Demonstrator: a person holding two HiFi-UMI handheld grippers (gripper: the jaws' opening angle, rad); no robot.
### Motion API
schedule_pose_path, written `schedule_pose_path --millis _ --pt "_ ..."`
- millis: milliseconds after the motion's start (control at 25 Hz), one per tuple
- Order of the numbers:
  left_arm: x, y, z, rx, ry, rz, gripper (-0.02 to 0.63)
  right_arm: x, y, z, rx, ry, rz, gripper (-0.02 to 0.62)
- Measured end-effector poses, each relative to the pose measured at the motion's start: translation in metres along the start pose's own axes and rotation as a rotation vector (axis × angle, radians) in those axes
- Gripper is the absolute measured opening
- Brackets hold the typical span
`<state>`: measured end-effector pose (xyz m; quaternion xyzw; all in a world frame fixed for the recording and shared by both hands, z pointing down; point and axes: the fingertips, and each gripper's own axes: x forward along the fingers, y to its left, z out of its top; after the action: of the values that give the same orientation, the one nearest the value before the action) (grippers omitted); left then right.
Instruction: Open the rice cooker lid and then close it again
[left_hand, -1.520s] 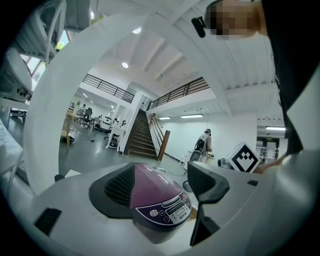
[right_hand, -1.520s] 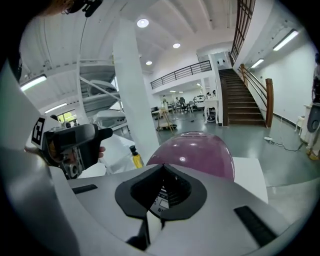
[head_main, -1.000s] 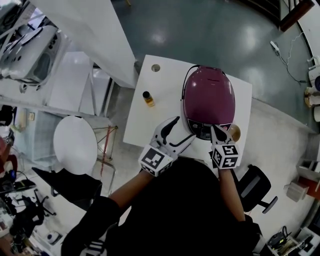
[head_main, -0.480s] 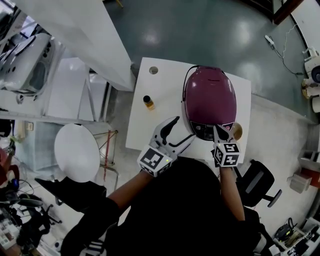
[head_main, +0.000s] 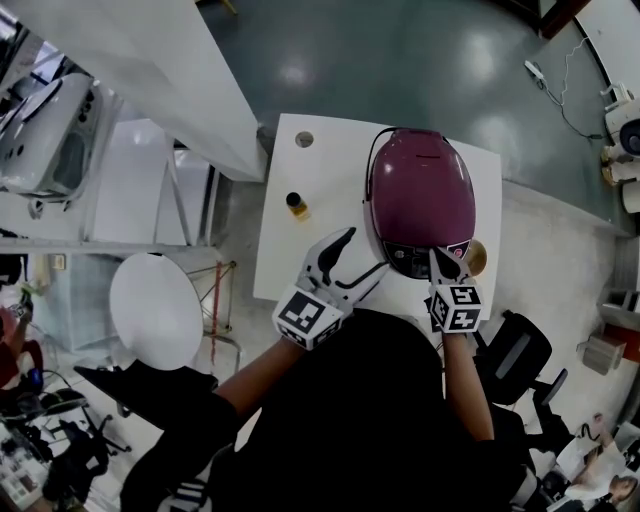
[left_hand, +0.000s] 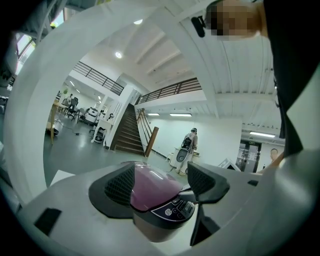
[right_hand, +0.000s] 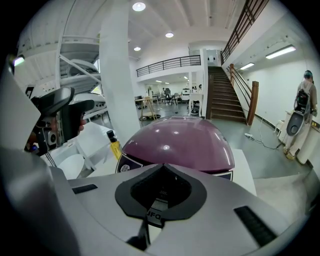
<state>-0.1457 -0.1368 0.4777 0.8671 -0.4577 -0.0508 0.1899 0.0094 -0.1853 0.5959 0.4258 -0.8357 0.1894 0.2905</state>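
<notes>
Looking down in the head view, the rice cooker (head_main: 420, 195) stood on the right half of the white table (head_main: 300, 250). Its long axis ran near to far, and the control panel (head_main: 415, 262) faced the person. The right gripper (head_main: 438, 258) was the nearer one, clenched on nothing, with its tip at the panel's right edge. The left gripper (head_main: 365, 250) waited released at the cooker's near-left flank.

Through the left gripper view, the separated jaws framed the cooker's front (left_hand: 150, 187) without pressing it.

From the right gripper view, the closed tips (right_hand: 160, 200) pointed down at the near edge of the glossy plum lid (right_hand: 175, 142), which lay directly ahead. The lid was domed, smooth and seemingly latched down. A small yellow bottle (right_hand: 114, 142) stood off to the left.
</notes>
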Motion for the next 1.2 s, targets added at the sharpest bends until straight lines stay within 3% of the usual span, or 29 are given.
schedule_pose_path --millis 400,1200 --pt "0.0086 -0.0072 -0.0016 0.014 -0.004 -0.050 0.304 -0.0026 -0.0022 -0.0017 0.005 -0.021 -0.017 0.000" --pt "0.0033 -0.0092 -0.0064 0.009 0.008 -0.043 0.304 0.0027 -0.0004 -0.0018 0.031 -0.046 -0.011 0.000"
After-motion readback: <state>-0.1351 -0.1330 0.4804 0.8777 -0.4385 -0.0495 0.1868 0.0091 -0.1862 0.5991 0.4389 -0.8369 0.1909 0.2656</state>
